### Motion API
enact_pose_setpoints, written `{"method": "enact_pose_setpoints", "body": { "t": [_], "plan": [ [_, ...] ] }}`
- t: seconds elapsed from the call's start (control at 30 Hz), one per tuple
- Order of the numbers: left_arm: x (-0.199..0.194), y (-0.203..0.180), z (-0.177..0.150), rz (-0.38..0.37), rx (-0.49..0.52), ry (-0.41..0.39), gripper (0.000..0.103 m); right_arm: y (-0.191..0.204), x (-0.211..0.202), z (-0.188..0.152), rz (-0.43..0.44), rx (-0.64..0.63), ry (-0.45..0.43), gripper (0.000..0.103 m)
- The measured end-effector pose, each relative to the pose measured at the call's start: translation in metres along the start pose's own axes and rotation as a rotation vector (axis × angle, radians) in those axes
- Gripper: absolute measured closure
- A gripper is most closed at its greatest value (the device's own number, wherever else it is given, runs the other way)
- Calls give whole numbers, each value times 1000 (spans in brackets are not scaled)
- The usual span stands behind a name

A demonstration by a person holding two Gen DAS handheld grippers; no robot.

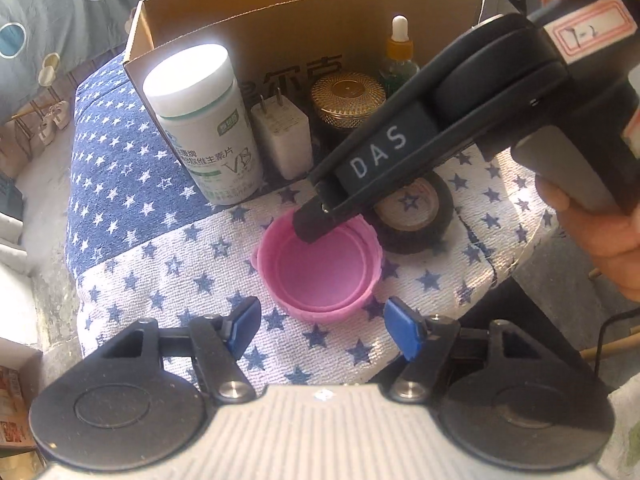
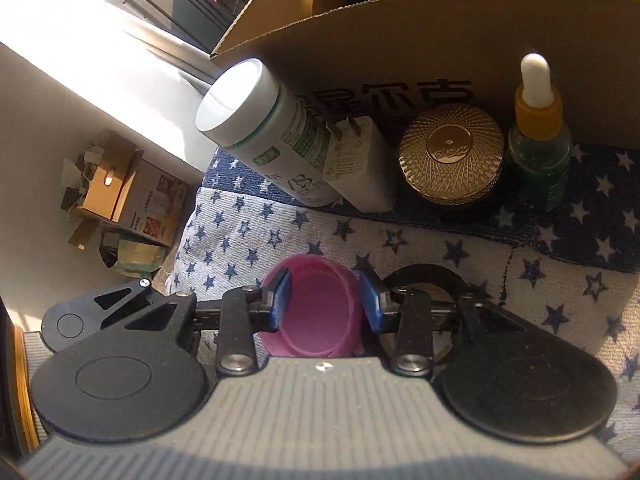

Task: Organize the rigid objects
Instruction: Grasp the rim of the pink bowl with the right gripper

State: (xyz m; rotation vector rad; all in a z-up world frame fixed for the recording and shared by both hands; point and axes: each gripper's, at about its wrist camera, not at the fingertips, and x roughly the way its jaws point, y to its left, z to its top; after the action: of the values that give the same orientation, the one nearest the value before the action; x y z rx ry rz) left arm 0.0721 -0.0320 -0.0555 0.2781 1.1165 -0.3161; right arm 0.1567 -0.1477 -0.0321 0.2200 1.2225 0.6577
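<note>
Jaws of right gripper (image 2: 325,304) straddle round pink plastic cup (image 2: 316,312) — starry cloth (image 2: 520,280) beneath.

- Star-printed blue and white cloth surface (image 1: 168,280) carries:
- brown cardboard box (image 1: 256,32)
- white vitamin bottle (image 1: 208,128)
- white plug charger (image 1: 282,136)
- gold-lidded jar (image 1: 346,98)
- green dropper bottle (image 2: 538,148)
- pink plastic cap (image 1: 320,268)
- black tape roll (image 1: 416,216)

Pink cup (image 1: 318,262): smooth matt plastic, ridged rim.
Cloth (image 1: 160,272): rough woven towelling, star print.
Box (image 1: 280,28): matt corrugated cardboard.
Bottle (image 1: 202,120): glossy white plastic, printed paper label.
Charger (image 1: 282,136): smooth white plastic, metal prongs.
Jar lid (image 2: 451,152): shiny gold metal, fine engraved pattern.
Dropper (image 2: 538,140): green glass, rubbery white bulb.
Tape roll (image 1: 416,212): matt black.
Pads (image 1: 240,330): blue, matt.
</note>
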Motion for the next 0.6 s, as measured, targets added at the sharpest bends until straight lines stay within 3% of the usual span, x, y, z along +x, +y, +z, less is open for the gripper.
{"method": "enact_pose_setpoints", "body": {
  "t": [0.27, 0.6],
  "plan": [
    [13, -2, -1, 27, -16, 4, 34, 15, 2, -6, -57, -137, -9, 76],
    [13, -7, 1, 40, -59, -4, 37, 9, 12, -3, -64, -147, -14, 89]
  ]
}}
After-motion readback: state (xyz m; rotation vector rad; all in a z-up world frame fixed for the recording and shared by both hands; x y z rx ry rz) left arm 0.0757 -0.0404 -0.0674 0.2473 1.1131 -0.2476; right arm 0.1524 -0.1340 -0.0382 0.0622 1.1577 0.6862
